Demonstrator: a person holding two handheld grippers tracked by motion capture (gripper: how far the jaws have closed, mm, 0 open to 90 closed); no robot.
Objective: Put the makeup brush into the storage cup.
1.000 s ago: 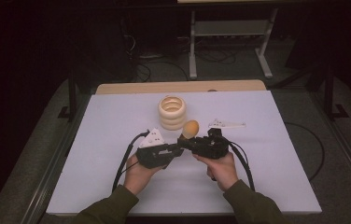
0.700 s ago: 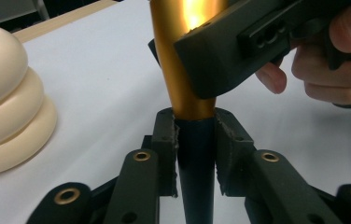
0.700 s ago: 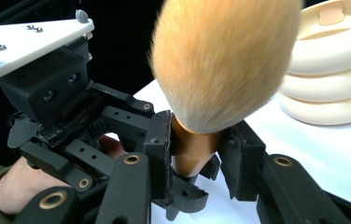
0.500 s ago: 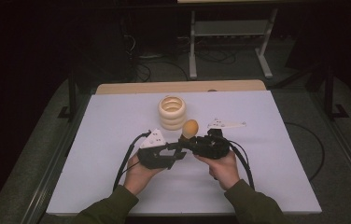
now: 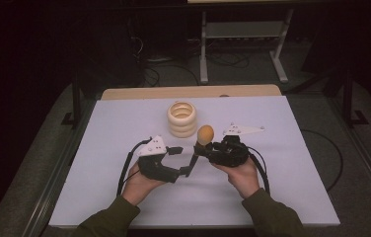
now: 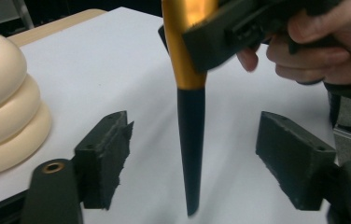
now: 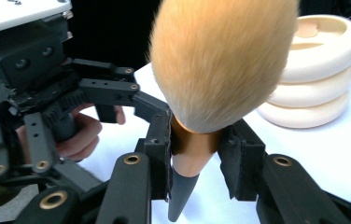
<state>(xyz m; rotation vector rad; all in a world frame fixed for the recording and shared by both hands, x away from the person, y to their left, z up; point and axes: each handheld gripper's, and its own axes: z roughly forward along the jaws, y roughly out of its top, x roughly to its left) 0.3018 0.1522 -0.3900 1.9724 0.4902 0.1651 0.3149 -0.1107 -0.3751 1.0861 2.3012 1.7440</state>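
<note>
A makeup brush stands bristles up, with a fluffy orange head (image 5: 204, 133) (image 7: 220, 60), a gold ferrule (image 7: 192, 156) and a tapered black handle (image 6: 191, 149). My right gripper (image 5: 204, 149) (image 7: 194, 161) is shut on the ferrule and holds the brush above the table. My left gripper (image 5: 181, 161) (image 6: 199, 140) faces it from the left. Its jaws have just been opening. The handle hangs between its pads (image 6: 110, 140) and touches neither.
A cream stack of three rings (image 5: 181, 118) (image 6: 1, 107) (image 7: 313, 79) stands on the white table (image 5: 114, 128) just behind the grippers. The table's wooden far edge (image 5: 188, 92) lies beyond it. Cables trail back from both grippers.
The left gripper's jaws have spread apart and let go of the brush handle. The right gripper keeps the brush in the same place.
</note>
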